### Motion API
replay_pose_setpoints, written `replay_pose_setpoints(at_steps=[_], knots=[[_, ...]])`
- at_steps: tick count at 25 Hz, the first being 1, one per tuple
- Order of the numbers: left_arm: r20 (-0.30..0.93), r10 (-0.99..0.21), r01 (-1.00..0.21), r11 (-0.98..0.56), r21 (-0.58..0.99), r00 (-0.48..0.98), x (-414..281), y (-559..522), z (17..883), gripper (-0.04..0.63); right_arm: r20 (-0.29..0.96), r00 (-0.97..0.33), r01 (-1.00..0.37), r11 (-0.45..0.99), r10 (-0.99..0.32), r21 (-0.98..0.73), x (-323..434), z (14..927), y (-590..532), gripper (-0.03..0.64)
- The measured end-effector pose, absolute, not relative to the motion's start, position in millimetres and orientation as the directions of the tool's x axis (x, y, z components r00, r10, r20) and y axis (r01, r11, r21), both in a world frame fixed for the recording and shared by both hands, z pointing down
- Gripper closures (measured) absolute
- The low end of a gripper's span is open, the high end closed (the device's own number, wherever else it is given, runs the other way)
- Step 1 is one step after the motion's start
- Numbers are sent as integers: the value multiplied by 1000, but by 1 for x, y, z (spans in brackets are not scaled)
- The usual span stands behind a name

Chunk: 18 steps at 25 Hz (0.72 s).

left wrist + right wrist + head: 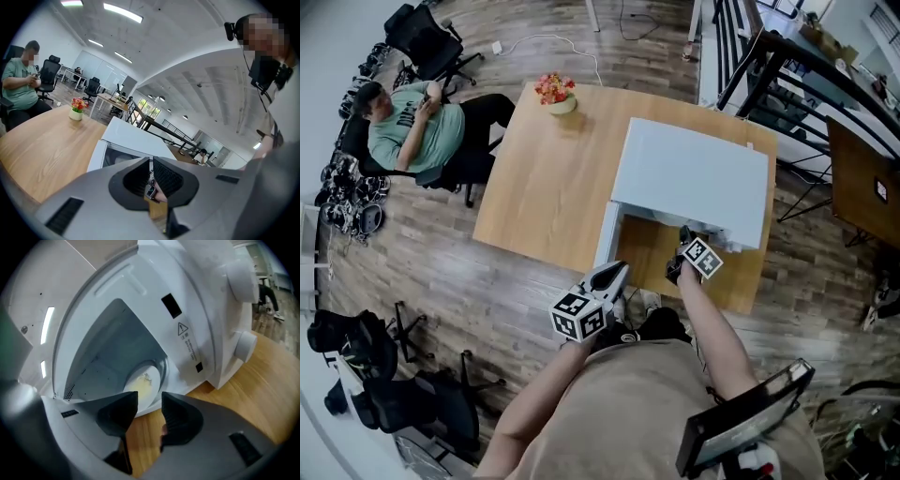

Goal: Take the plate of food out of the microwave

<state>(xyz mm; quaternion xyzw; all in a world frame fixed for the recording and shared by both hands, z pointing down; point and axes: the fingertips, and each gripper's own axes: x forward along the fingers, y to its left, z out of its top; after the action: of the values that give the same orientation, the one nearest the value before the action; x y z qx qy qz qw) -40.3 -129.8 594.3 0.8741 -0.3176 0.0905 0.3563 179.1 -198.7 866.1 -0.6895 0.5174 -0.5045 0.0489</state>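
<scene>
Wood-plank floor [441, 272] all round, black chairs [427, 42] far left, and a person [412, 127] sits in one beside the table [544, 187]. Pale wood top, a flower pot [558, 94] at its far edge, the white microwave [694, 178] on its right half.

That box lies with its long side running left to right, mouth facing near, toward the wearer. Its door [607, 234] stands open at the left, swung out toward the near edge.

Now the plate [143, 383]: it's inside the cavity, flat on the turntable [164, 366], face up, with a pale yellow patch of food on it. It's round, so there's no long axis to call.

Right gripper [150, 398] is at the mouth, angled down into it. Its jaws are apart with nothing between them. The plate sits just beyond the tips, untouched, and bare table wood shows under the jaws.

Left gripper [151, 163] hangs at the near edge of the table, close by the door, pointing toward the microwave. Its jaws are all but together, only a thin slit, nothing in it.

Far right of the room, a dark railing [759, 66] and a brown desk [862, 178].
</scene>
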Motion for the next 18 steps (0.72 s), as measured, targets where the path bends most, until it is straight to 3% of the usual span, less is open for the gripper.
replay_pose_setpoints(at_steps=[18], knots=[[418, -525, -666, -501, 553, 742, -47, -135, 600, 591, 715, -55, -419, -634, -697, -650, 157, 918, -224, 456]])
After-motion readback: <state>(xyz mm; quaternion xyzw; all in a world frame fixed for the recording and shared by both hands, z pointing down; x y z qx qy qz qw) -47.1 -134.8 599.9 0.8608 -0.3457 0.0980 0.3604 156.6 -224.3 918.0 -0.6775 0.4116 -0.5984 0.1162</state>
